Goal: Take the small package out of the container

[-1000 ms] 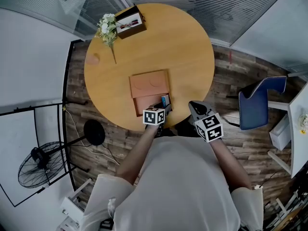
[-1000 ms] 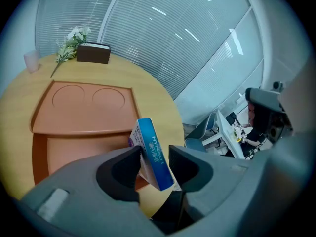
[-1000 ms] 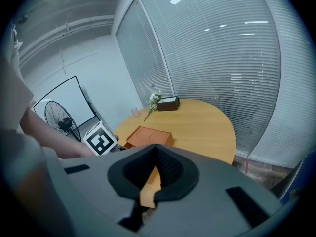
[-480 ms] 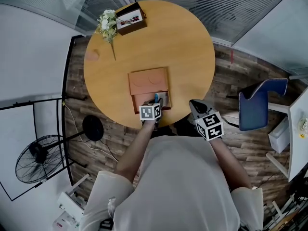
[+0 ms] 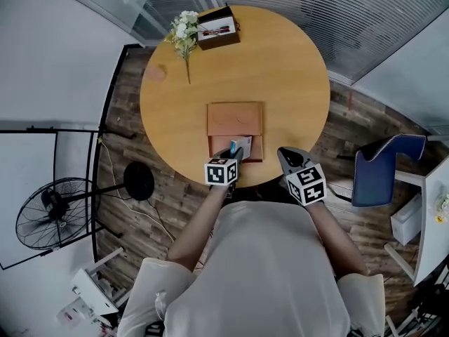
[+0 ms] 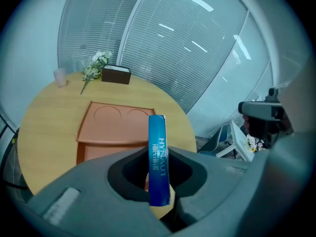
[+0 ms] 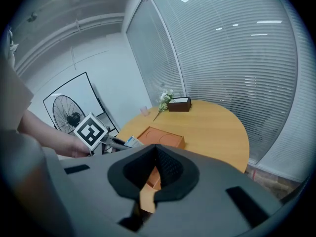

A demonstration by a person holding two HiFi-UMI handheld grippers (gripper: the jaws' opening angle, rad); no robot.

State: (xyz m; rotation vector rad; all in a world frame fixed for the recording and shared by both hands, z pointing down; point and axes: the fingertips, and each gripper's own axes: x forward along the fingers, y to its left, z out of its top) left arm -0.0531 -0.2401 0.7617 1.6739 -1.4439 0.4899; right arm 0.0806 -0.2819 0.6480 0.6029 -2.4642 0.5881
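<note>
**Head view.** A round tabletop [image 5: 287, 69] carries the container [image 5: 235, 120] toward 6 o'clock. Flowers [image 5: 184, 28] and a box [image 5: 217, 29] sit at its 11 o'clock rim. My left gripper [image 5: 233, 154] holds the package [image 5: 240, 145] over the container's 6 o'clock end. My right gripper [image 5: 284, 154] hangs at the tabletop's 5 o'clock rim, apart from both.

**Left gripper view.** The fingers have just been closing and are clamped on the blue package, which stands upright between them. The container lies beyond, at 11 o'clock.

**Right gripper view.** The fingers are clenched together with nothing between them. The left gripper and package show at 9 o'clock.
</note>
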